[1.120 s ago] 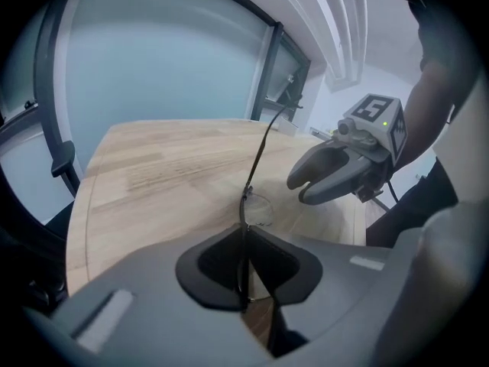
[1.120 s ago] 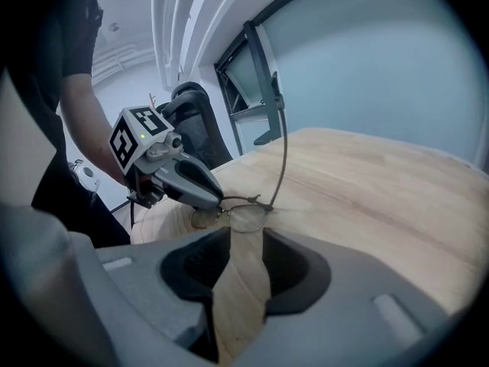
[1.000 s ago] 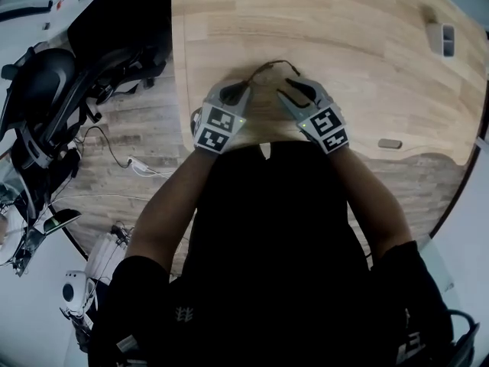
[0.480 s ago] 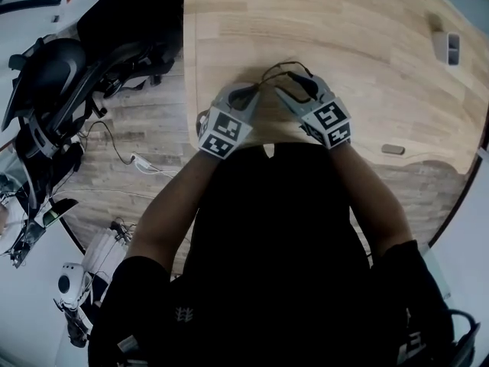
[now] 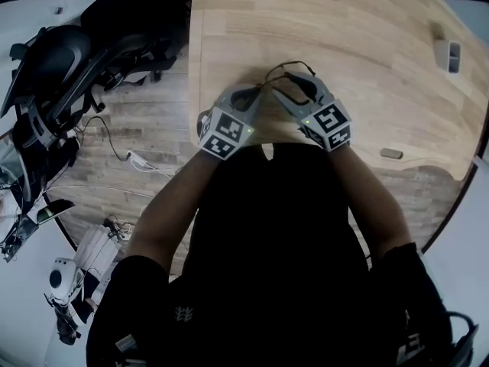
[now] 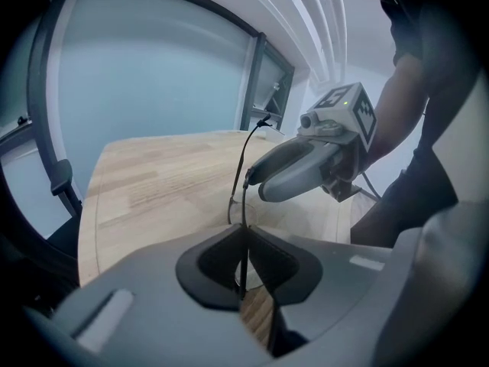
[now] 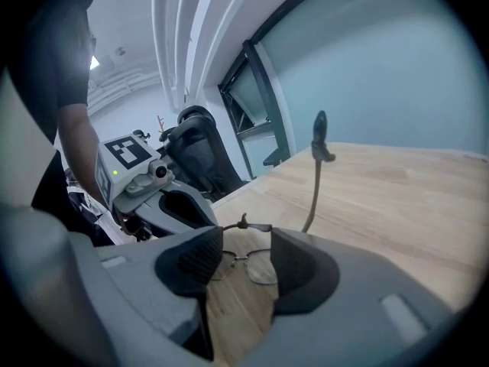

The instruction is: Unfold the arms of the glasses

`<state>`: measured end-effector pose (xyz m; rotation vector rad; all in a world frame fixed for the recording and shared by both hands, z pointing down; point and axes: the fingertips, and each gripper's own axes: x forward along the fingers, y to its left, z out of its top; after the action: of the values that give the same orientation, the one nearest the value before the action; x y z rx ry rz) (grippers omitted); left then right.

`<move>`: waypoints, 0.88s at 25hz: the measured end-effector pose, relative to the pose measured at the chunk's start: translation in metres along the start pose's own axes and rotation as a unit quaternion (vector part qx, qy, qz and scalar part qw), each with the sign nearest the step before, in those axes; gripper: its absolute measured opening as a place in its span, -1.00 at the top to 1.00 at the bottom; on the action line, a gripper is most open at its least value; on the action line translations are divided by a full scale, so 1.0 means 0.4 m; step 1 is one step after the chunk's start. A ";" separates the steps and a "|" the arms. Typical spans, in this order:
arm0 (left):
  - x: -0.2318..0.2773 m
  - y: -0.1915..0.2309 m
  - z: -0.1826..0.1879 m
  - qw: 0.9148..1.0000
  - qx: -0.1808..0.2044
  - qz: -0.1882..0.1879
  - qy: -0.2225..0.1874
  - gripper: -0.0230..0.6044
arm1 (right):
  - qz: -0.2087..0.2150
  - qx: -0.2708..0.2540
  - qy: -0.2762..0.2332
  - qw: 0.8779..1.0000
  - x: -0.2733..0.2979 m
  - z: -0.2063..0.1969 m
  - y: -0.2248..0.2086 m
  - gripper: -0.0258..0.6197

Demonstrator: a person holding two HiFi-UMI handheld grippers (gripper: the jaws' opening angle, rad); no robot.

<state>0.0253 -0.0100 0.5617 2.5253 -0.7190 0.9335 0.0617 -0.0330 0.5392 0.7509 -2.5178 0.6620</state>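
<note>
Thin wire-framed glasses (image 5: pixel 276 73) are held just above the wooden table (image 5: pixel 367 37), near its front edge, between my two grippers. My left gripper (image 5: pixel 257 91) is shut on the thin frame, which runs as a dark wire (image 6: pixel 243 251) between its pads. My right gripper (image 5: pixel 283 89) has its jaws opening. In the right gripper view the lenses (image 7: pixel 261 271) show in the gap, and neither pad touches them. One arm of the glasses (image 7: pixel 315 182) stands up and away from the frame. In the left gripper view the right gripper (image 6: pixel 306 170) sits just beyond that arm (image 6: pixel 246 147).
A small grey holder (image 5: pixel 448 54) sits at the table's far right and a small flat piece (image 5: pixel 391 154) lies near the front right edge. A black office chair (image 5: pixel 53 75) and cables (image 5: pixel 126 157) are on the wooden floor to the left.
The right gripper has lifted a little away from the glasses. The left gripper keeps its hold in the same place. The head view has shifted slightly.
</note>
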 end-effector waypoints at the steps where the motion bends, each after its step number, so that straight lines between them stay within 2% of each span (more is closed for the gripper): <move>1: -0.001 0.000 -0.001 1.000 -0.006 -0.001 -0.004 0.82 | 0.001 -0.001 -0.002 1.000 -0.001 0.005 0.005 0.35; 11: -0.043 -0.010 0.016 0.999 -0.018 0.000 -0.026 0.69 | 0.015 -0.023 -0.017 0.999 -0.012 0.051 0.056 0.35; 17: -0.092 -0.021 0.043 0.999 -0.012 0.014 -0.045 0.68 | 0.026 -0.043 -0.020 0.999 -0.027 0.075 0.090 0.35; 22: -0.133 -0.029 0.025 0.998 -0.016 0.034 -0.048 0.68 | 0.034 -0.062 -0.027 0.997 -0.039 0.091 0.126 0.35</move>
<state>0.0021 0.0124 0.5165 2.5459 -0.8476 0.8187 0.0343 -0.0098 0.4863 0.6503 -2.6157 0.5085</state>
